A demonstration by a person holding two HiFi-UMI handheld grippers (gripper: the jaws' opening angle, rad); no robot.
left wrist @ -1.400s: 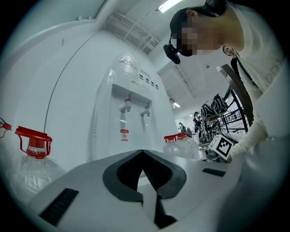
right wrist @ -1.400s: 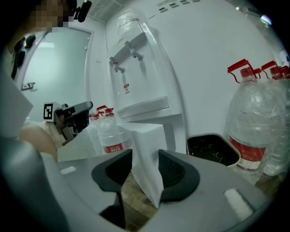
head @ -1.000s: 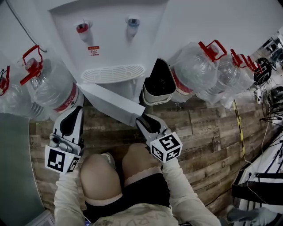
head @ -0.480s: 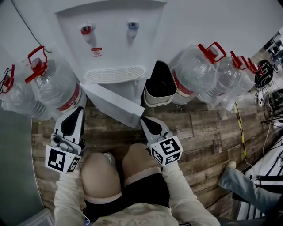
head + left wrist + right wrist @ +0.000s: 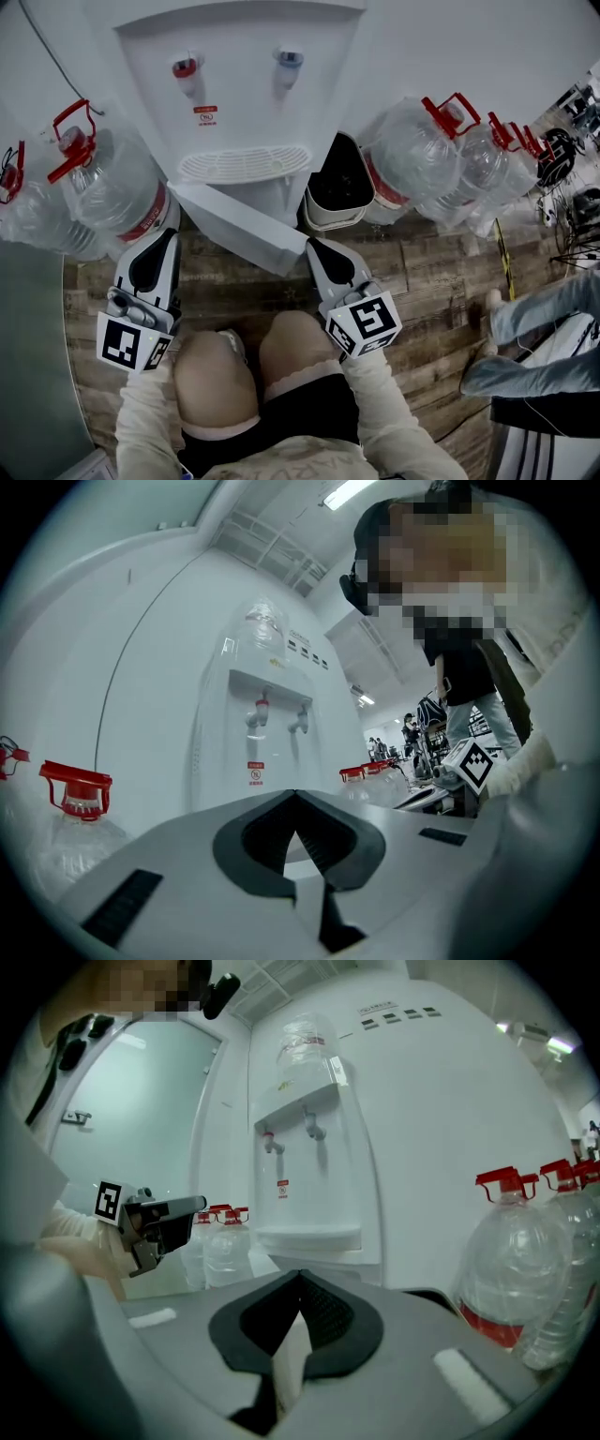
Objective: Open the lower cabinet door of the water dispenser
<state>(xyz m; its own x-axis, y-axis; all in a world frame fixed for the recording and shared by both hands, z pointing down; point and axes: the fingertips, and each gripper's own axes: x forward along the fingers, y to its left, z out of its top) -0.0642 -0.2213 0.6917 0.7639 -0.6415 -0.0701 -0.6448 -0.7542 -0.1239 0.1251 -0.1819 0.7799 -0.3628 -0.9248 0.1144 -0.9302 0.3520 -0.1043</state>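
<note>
1. While my right gripper pinches only the thin free edge of the lower cabinet door, the hold looks shallow to me. Its jaws have just been closing and now sit fully together on that white edge. A quick tug could let the panel slide out of them.
2. If I pull straight back toward 6 o'clock instead of following the door's arc, I judge that the hinge side would be strained. The edge could also twist between the jaws.
3. If the door swings wider, its free end would sweep toward 8 o'clock. My left gripper and the water bottle behind it stand near that path, and my knees are close at 6 o'clock. A bump there could knock the door out of my hold.
4. The door stands partly open beneath the water dispenser. In the head view it runs from its hinge side out to its free corner, which is at my right gripper's tip. The rest of the panel stretches away toward that gripper's 10 o'clock.
5. My left gripper is closed on nothing, at the door's 9 o'clock and clear of it.
6. A bin sits at my right gripper's 12 o'clock, near it but not touching.
</note>
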